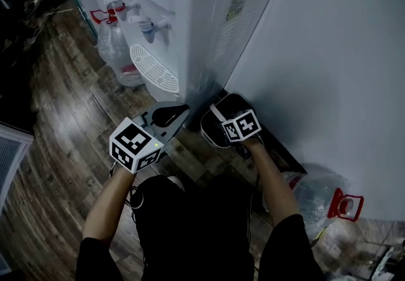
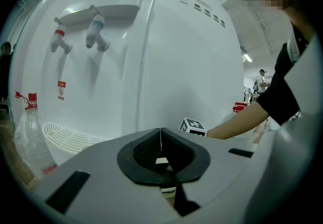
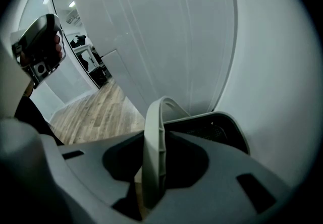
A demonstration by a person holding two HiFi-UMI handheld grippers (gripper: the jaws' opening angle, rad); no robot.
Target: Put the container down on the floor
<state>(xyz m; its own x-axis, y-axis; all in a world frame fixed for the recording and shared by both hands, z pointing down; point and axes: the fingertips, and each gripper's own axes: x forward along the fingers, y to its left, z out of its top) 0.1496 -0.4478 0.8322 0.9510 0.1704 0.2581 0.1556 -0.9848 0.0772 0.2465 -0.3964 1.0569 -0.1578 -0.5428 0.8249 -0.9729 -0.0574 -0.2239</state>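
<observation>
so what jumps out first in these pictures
The big white water dispenser fills the top of the head view, with a clear plastic bottle on the wood floor beside it, at the picture's left. Below it, the right gripper has the grey handle of a dark container between its jaws, close against the dispenser's side.

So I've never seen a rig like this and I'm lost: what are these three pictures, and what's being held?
There is no robot. A person holds a claw in each hand. One picture looks down from their head, and the other two look along each claw. On the wood floor are a water dispenser and two bottles. The right claw grips the grey handle of a black container by the dispenser. The left claw is shut and empty.
</observation>
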